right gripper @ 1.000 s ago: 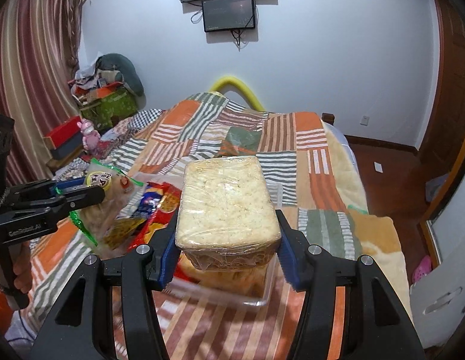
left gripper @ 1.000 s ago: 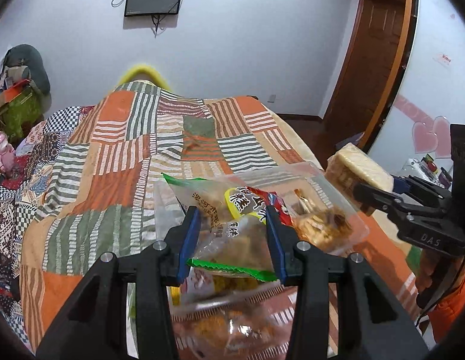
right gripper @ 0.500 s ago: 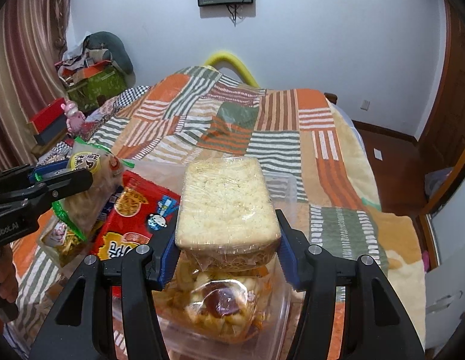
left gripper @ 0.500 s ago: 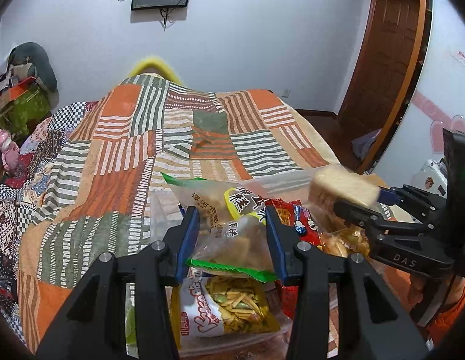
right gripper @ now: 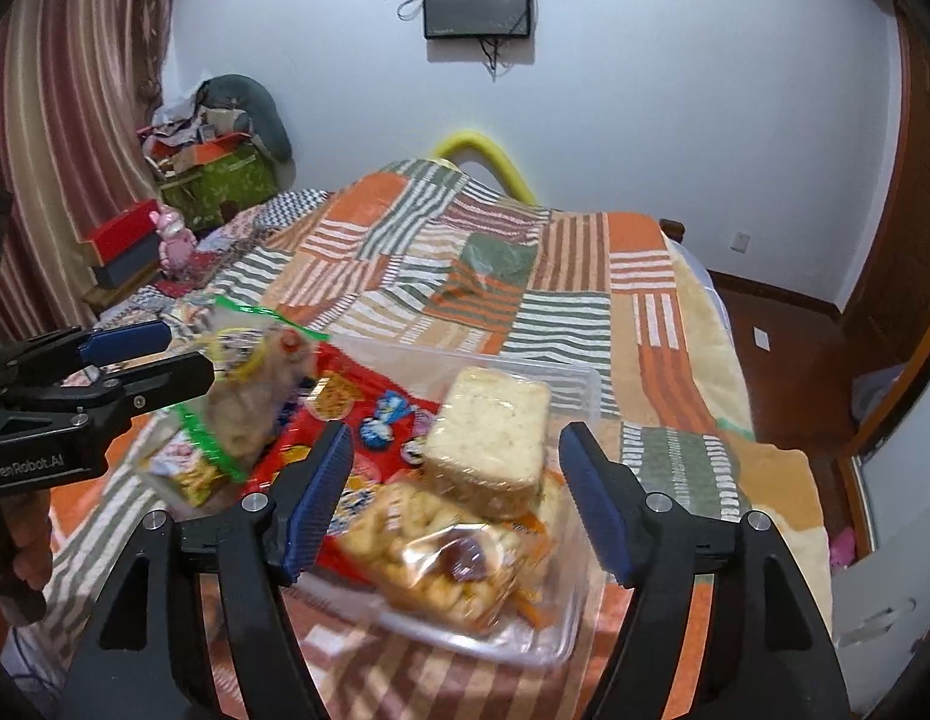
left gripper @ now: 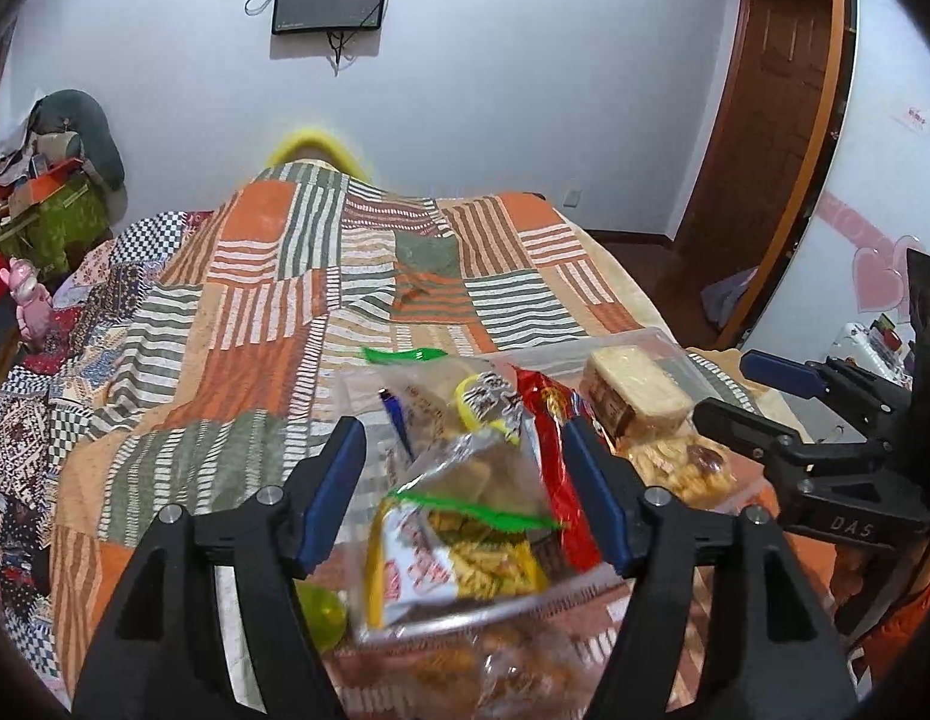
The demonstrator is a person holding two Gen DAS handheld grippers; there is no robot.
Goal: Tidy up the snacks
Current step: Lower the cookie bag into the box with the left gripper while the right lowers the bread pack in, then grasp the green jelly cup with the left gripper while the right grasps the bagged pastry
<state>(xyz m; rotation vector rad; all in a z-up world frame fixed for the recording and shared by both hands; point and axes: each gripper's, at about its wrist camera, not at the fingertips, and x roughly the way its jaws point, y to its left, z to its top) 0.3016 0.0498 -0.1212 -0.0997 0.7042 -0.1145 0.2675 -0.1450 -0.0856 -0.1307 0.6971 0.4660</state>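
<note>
over a patchwork bedspread (right gripper: 585,276), we ease both grips apart above the clear snack tub (right gripper: 579,384). our left gripper (left gripper: 465,486) is opening, its pads off the green-edged bag (left gripper: 465,468) that leans between them; our right gripper (right gripper: 456,495) is opening too, the wrapped cracker block (right gripper: 489,438) resting free atop the pile. the heap looks loose: the tilted block or leaning bag could slide out if nudged.

Glossy plastic snack bags (left gripper: 465,516), clear plastic bin (right gripper: 579,387), woven quilt (left gripper: 255,324)
</note>
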